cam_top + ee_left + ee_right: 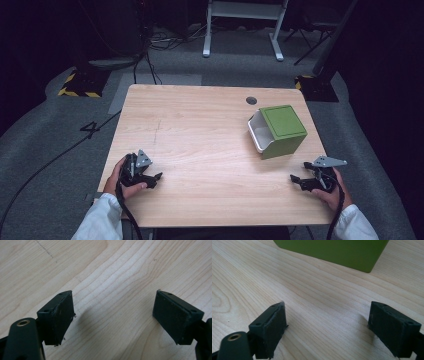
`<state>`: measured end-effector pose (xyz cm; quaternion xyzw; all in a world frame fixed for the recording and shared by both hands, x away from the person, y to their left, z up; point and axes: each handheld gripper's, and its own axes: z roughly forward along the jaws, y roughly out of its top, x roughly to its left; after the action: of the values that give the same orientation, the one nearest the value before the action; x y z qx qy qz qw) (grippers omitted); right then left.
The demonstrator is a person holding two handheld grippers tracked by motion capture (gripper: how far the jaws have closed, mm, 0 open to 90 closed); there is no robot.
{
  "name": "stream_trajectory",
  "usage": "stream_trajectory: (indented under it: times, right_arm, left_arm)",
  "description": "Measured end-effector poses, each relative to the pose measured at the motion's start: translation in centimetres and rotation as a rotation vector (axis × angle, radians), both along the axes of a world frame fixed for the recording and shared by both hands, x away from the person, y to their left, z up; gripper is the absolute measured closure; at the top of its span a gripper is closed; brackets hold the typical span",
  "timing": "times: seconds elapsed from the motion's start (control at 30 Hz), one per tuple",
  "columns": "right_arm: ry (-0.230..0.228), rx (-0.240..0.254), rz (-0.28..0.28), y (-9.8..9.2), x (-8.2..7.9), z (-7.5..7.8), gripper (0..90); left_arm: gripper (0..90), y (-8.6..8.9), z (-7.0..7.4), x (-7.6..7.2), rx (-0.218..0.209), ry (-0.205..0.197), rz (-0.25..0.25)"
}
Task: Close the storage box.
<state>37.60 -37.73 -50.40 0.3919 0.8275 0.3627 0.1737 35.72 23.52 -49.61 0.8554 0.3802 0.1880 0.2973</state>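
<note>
Pale wood-grain table | matte green cube box with white inner tray, far right | left gripper jaws wide apart, empty | right gripper jaws wide apart, empty, near box

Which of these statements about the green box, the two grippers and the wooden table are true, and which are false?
1. The green box with a white inner drawer lies nearer the right gripper. True.
2. The left gripper clamps the box. False: its jaws stand open over bare light wooden table.
3. The white drawer is pushed fully shut. False: it sticks out on the box's left.
4. Both grippers are open. True.
</note>
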Motion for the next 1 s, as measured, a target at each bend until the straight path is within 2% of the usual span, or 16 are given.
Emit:
stream_trajectory:
  times: [0.1,0.13,0.17,0.23,1.0]
  right_arm:
    - [0.000,0.001,0.000,0.0,0.0,0.0,14.8]
    - [0.000,0.001,0.000,0.0,0.0,0.0,14.8]
    - [0.000,0.001,0.000,0.0,0.0,0.0,14.8]
    - [0.000,0.000,0.002,0.0,0.0,0.0,14.8]
    - [-0.001,-0.001,-0.001,0.0,0.0,0.0,14.6]
  left_arm:
    - [17.5,0.7,-0.5,-0.1,-0.070,0.012,0.009]
    - [17.3,1.0,-0.7,-0.2,-0.109,0.031,0.021]
    - [17.3,1.2,-0.8,-0.3,-0.118,0.027,0.022]
    - [17.1,1.3,-0.8,-0.4,-0.109,0.021,0.023]
    - [15.4,1.1,-0.8,-0.4,-0.115,0.031,0.029]
